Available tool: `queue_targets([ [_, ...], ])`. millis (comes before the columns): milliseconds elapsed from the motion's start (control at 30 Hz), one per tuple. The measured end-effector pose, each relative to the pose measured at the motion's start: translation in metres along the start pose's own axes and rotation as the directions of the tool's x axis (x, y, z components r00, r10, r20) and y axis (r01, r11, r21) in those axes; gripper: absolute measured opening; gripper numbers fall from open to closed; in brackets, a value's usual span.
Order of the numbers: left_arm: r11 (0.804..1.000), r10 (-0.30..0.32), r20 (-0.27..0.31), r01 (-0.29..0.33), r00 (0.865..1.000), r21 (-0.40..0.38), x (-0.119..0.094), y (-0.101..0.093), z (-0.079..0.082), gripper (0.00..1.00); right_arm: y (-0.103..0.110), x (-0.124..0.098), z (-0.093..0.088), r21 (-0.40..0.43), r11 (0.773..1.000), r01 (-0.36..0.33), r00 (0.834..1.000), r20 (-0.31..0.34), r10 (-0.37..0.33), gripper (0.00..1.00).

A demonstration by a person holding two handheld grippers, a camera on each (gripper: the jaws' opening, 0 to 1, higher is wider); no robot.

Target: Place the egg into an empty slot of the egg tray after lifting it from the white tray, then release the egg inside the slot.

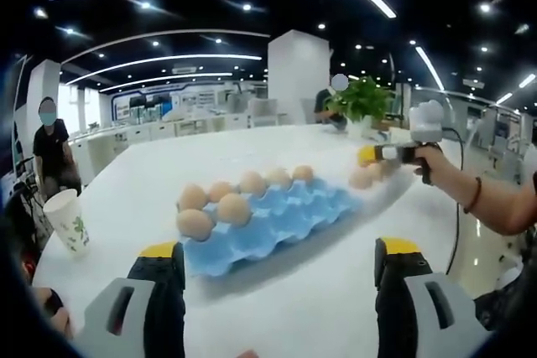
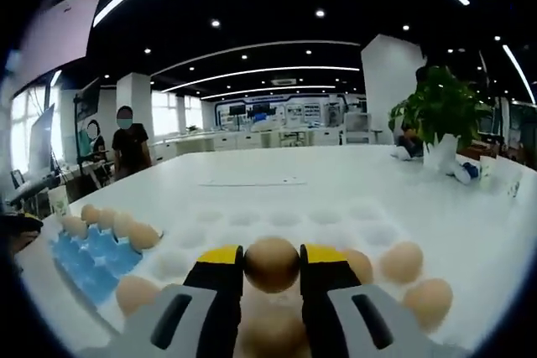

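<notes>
Right tool (image 2: 272, 267): clamped on smooth brown egg (image 2: 271, 263) above white moulded plastic tray (image 2: 277, 217). Left tool (image 1: 279, 270): wide open, holding nothing, facing blue moulded egg tray (image 1: 277, 222) on white surface (image 1: 151, 186).

Open-plan office or showroom hall.
Long white table (image 2: 336, 173) in the middle; beyond it, rows of white desks and counters (image 1: 168, 127), a white square pillar (image 1: 298, 73), curved strip lights (image 2: 260, 69) and spotlights on a dark ceiling above. Potted green plant (image 2: 440, 111) on the table's far end; masked person (image 2: 130, 148) standing beside the table.
</notes>
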State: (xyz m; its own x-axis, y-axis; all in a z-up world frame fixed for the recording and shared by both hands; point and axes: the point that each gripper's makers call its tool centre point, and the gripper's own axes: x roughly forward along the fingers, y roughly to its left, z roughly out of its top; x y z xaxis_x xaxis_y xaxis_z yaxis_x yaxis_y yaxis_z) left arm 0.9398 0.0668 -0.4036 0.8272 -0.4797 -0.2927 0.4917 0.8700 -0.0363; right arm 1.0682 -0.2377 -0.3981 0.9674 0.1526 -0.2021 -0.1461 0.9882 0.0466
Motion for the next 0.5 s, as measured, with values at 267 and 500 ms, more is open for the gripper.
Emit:
queue_targets([
  [267, 1.000, 0.000, 0.001, 0.000, 1.000, 0.000, -0.002, 0.000, 0.001, 0.96, 0.010, -0.001, 0.003, -0.008, 1.000, -0.021, 1.000, 0.020, 0.021, 0.27],
  [500, 1.000, -0.001, -0.006, 0.001, 1.000, 0.002, -0.001, 0.000, -0.001, 0.96, 0.022, -0.001, 0.005, 0.006, 0.999, -0.049, 0.998, 0.035, 0.048, 0.27],
])
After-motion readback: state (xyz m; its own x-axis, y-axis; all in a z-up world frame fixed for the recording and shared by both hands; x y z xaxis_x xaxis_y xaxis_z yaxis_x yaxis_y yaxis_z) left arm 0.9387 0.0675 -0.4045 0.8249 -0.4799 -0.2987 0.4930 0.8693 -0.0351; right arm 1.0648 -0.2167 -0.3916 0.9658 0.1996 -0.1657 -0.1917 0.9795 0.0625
